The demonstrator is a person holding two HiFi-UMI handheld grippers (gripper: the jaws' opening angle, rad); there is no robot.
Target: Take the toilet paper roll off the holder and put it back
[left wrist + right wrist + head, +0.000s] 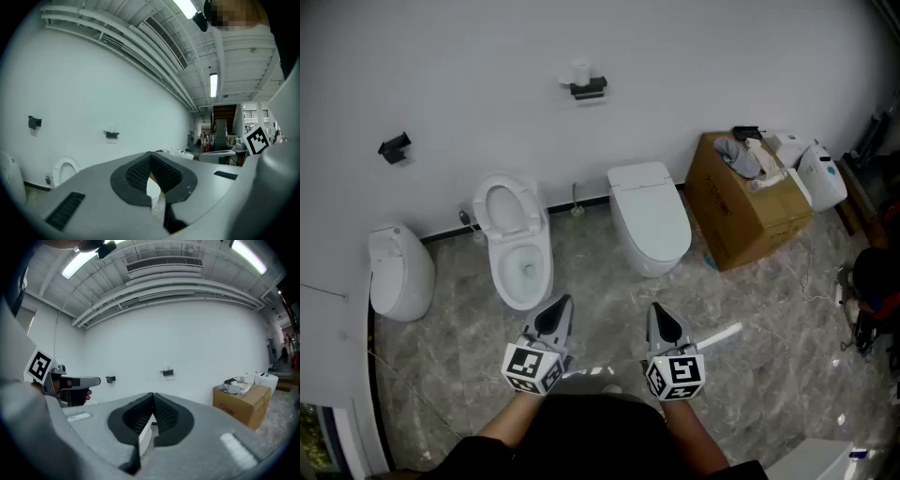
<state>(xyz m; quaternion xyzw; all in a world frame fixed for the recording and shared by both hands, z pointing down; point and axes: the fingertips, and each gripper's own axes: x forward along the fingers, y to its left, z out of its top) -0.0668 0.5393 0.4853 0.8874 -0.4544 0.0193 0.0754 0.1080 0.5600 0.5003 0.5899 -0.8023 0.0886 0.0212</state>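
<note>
1. Head view: toilet paper roll (581, 73) is sitting on its holder (589, 90), high on the white wall (469, 56), untouched
2. Left gripper (561, 307) and right gripper (661, 317) are hovering over the floor (759, 375), well apart from it, jaws pressed together, both carrying nothing
3. Removal and replacement are both seemingly awaiting execution

The toilet paper roll (581, 72) sits on the holder (589, 89), which is fixed to the wall. Below the holder, on the floor against the wall, the open toilet (517, 246) stands to its left and the closed toilet (650, 217) to its right. A cardboard box (748, 211) stands further right of the holder. A wall bracket (394, 147) hangs well to its left. The left gripper (562, 306) and right gripper (660, 319) are side by side, well in front of the holder.
</note>
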